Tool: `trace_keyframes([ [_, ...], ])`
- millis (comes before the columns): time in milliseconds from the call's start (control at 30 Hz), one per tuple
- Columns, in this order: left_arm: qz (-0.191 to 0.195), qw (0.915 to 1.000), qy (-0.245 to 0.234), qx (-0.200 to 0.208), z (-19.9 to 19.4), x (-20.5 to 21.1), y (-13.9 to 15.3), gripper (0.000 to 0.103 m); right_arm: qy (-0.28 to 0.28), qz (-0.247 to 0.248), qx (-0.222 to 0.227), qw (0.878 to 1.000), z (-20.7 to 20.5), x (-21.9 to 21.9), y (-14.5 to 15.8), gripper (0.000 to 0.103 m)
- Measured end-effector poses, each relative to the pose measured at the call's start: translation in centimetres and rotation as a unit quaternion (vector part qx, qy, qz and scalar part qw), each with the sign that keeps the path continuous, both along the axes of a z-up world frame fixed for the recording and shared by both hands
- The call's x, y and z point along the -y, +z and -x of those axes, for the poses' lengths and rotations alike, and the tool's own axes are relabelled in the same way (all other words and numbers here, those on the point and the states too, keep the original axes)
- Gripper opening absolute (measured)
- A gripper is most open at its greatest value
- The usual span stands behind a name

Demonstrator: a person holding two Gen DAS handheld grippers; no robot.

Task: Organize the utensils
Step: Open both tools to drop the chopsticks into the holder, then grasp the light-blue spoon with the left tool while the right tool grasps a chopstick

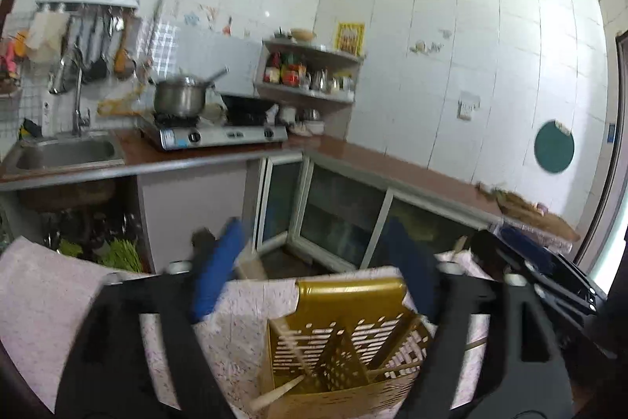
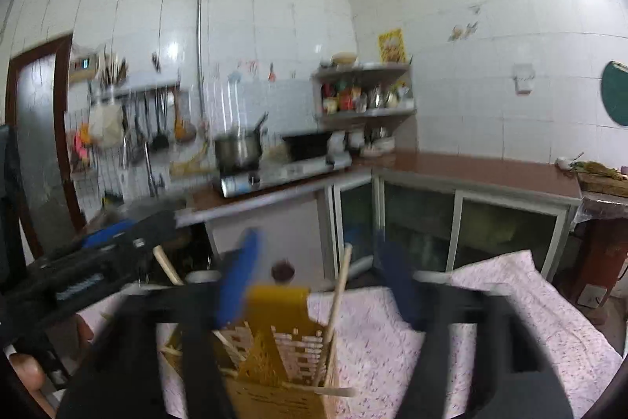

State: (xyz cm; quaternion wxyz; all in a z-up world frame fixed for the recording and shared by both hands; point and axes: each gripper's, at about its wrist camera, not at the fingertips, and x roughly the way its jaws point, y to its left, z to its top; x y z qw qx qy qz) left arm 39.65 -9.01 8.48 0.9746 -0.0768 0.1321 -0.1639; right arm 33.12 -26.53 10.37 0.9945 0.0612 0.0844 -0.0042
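Observation:
A yellow slotted utensil holder (image 1: 345,344) stands on a table with a pink patterned cloth (image 1: 43,301), with wooden chopsticks (image 1: 274,395) inside. My left gripper (image 1: 314,285) is open above it, and a pale wooden utensil (image 1: 251,262) shows beside its left finger. In the right wrist view the holder (image 2: 274,348) sits between the blue fingers (image 2: 239,273) of my open right gripper (image 2: 318,281). A chopstick (image 2: 337,301) leans upright in the holder, free of both fingers. The left gripper's body (image 2: 86,269) shows at the left.
Beyond the table runs an L-shaped brown counter (image 1: 392,167) with a gas stove (image 1: 219,134), a steel pot (image 1: 178,97), a sink (image 1: 62,152) and a corner shelf (image 1: 310,69). Glass-door cabinets (image 1: 337,214) stand below. The right gripper's body (image 1: 549,269) is at the right.

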Motion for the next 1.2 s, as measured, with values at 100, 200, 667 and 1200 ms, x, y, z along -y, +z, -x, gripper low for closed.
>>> trace_keyframes([
  [100,-0.021,0.9996,0.014,0.008,2.1,-0.6,2.5,0.092,-0.006,0.002,0.003,1.000,1.8,0.6,1.9,0.066],
  [200,-0.033,0.9983,0.040,0.027,4.8,-2.1,4.4,0.098,-0.014,0.001,-0.004,1.000,3.8,1.3,2.8,0.070],
  [667,-0.055,0.9915,0.096,-0.069,11.4,-8.4,-1.7,0.098,-0.054,0.012,-0.089,0.995,9.3,1.1,-3.5,0.074],
  [1200,-0.081,0.9533,0.100,-0.273,7.7,-9.5,-12.8,0.098,-0.081,-0.015,-0.294,0.952,6.3,0.4,-14.8,0.073],
])
